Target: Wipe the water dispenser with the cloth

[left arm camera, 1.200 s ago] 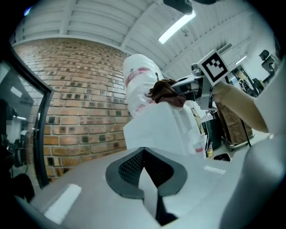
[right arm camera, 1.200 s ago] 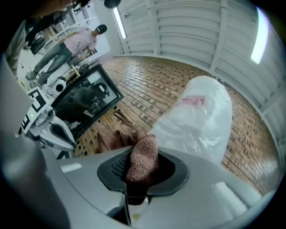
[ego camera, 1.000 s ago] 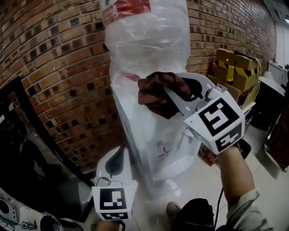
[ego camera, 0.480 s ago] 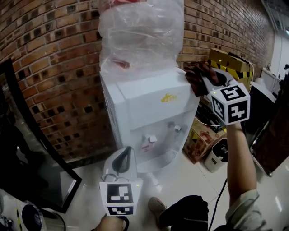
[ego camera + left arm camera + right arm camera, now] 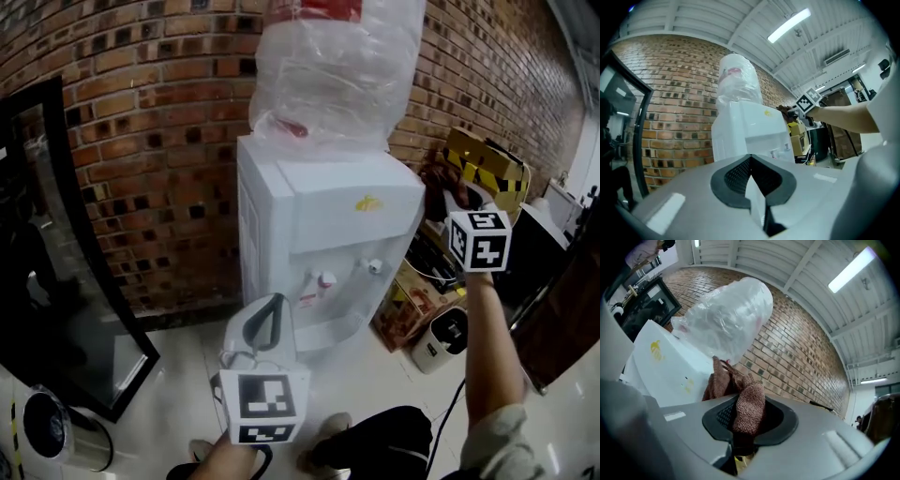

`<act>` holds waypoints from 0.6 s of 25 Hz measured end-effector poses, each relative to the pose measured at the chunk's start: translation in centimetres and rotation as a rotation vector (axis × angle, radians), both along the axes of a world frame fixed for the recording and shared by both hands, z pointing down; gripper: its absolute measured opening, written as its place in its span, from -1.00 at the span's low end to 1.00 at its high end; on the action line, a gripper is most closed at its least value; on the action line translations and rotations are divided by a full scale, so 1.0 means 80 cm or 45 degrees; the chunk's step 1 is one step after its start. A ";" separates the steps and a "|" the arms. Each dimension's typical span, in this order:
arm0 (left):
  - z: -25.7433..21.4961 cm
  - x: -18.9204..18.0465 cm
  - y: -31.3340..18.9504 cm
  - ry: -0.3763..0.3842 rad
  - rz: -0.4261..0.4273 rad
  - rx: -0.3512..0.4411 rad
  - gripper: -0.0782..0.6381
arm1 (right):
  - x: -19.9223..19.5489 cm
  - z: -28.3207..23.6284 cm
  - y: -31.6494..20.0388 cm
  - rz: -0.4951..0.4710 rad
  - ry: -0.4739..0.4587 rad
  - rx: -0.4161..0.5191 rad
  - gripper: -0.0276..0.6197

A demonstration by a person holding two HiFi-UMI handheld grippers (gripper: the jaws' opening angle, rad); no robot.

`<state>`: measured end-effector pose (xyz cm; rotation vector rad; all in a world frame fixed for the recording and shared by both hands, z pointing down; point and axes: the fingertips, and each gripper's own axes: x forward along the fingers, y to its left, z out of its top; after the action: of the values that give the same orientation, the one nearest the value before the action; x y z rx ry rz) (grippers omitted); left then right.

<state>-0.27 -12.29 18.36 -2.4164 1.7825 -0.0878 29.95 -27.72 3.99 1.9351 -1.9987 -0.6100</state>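
The white water dispenser [image 5: 328, 234] stands upright, a plastic-wrapped bottle [image 5: 337, 66] on top; the crumpled reddish-brown cloth [image 5: 434, 186] is just beside its upper right corner.

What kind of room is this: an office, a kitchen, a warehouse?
Probably a workshop or storage corner. There is a bare brick wall, a strip light on a ribbed ceiling, and boxes piled beside a water dispenser.
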 end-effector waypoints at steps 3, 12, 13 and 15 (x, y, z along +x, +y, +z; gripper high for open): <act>-0.010 -0.010 0.004 0.018 -0.030 0.012 -0.78 | -0.026 -0.025 0.046 -0.076 -0.001 0.141 -0.65; -0.008 -0.054 0.014 0.049 -0.143 0.008 -0.78 | -0.242 -0.034 0.193 -0.593 0.075 0.400 -0.65; -0.009 -0.062 0.015 0.066 -0.159 0.011 -0.78 | -0.269 -0.029 0.203 -0.647 0.078 0.423 -0.65; -0.006 -0.075 0.014 0.097 -0.181 0.000 -0.78 | -0.319 -0.012 0.215 -0.727 0.110 0.439 -0.65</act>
<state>-6.28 -11.15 17.88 -2.3203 1.9854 -0.0099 4.42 -10.54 3.02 1.4367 -2.5268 -1.2196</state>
